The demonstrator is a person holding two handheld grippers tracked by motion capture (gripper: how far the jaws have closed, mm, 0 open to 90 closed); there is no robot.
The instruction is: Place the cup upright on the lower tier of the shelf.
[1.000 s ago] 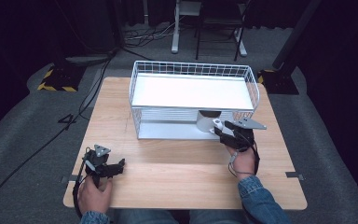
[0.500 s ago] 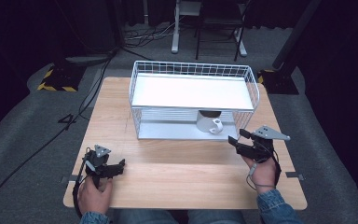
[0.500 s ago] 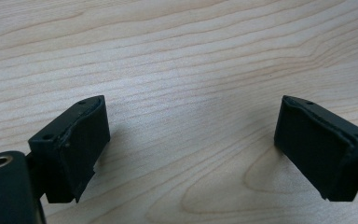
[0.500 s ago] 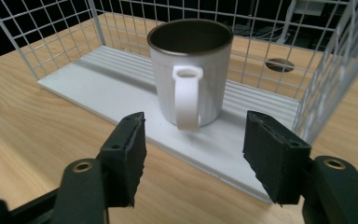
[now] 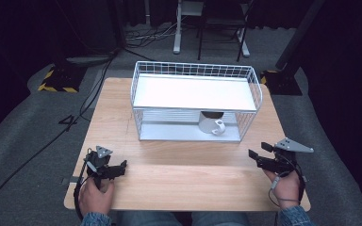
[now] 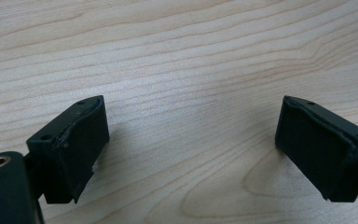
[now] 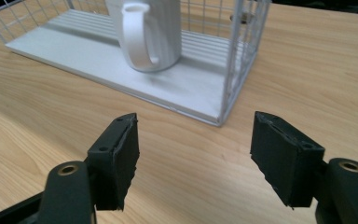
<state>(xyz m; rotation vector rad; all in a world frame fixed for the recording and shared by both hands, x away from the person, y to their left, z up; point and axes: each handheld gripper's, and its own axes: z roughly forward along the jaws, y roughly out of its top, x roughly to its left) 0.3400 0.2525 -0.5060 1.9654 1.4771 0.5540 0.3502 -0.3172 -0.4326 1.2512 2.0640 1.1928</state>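
Standing upright on the lower shelf (image 5: 169,132) of the white wire rack (image 5: 194,75), the white mug (image 5: 210,124) sits toward the rack's right half, its handle turned to the front, toward the person; a white upper shelf (image 5: 193,92) covers it from above. In the right gripper view the mug (image 7: 147,32) rises just behind the shelf's front edge, ahead of the tool and a little left of the gap between the jaws, with the rack's wire end wall (image 7: 242,51) to its right. The right tool (image 5: 259,154) is well apart from the mug, low over the worktop (image 5: 179,179) in front of the rack's right corner and pointing left, held in the person's right hand (image 5: 285,186). Its jaws have just been opening and stand parted with nothing between them, only bare wood beneath. The left tool (image 5: 118,168) rests near the worktop's front left, far from the mug, held by the left hand (image 5: 94,195); in the left gripper view its jaws are spread wide over the wood grain (image 6: 191,93) and hold nothing.
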